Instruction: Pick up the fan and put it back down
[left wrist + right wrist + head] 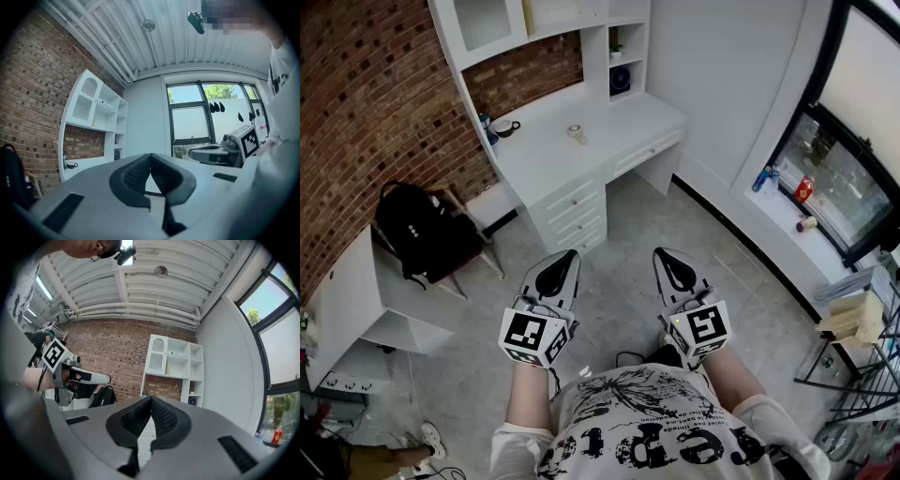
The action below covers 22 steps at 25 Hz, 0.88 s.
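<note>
A small dark round fan (620,80) stands in a low cubby of the white shelf unit at the back of the white desk (591,164), far ahead of both grippers. The same fan is tiny in the left gripper view (116,154) and in the right gripper view (192,400). My left gripper (566,256) and my right gripper (664,254) are held level side by side over the floor, a good way short of the desk. In both gripper views the left gripper (150,156) and the right gripper (151,399) have their black pads pressed together with nothing between them.
On the desk are a dark mug (506,128) and a small roll (576,133). A black backpack (422,230) rests on a chair to the left. Bottles (804,190) stand on the windowsill at the right, and a metal rack (862,323) is below it.
</note>
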Each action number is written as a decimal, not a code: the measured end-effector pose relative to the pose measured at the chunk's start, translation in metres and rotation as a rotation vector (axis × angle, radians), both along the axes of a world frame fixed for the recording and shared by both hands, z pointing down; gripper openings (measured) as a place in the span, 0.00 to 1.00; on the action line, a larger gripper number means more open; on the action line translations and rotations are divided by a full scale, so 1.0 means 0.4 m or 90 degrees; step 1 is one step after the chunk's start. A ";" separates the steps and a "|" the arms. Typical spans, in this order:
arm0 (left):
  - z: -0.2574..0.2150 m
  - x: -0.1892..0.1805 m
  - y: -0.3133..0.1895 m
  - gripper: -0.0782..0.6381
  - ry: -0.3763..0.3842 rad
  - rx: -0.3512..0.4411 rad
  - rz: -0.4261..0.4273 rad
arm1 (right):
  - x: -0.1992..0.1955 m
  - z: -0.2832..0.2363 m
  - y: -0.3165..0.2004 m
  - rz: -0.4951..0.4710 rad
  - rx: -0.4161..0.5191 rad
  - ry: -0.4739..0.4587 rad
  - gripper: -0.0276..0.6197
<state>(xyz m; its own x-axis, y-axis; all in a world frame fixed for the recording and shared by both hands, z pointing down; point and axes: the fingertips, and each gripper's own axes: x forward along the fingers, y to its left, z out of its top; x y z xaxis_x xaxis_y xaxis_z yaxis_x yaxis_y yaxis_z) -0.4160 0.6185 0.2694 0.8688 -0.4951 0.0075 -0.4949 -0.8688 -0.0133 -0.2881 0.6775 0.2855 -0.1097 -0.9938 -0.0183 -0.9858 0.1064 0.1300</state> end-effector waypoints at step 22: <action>0.064 0.028 -0.067 0.66 0.011 0.010 0.033 | 0.023 0.086 -0.092 0.019 -0.039 -0.044 0.07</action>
<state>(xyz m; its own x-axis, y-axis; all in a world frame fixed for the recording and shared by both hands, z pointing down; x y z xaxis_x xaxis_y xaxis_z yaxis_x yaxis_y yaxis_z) -0.4047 0.5917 0.2950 0.8931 -0.4495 -0.0158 -0.4498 -0.8929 -0.0186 -0.2790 0.6405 0.3199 -0.0810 -0.9961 0.0363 -0.9950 0.0829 0.0562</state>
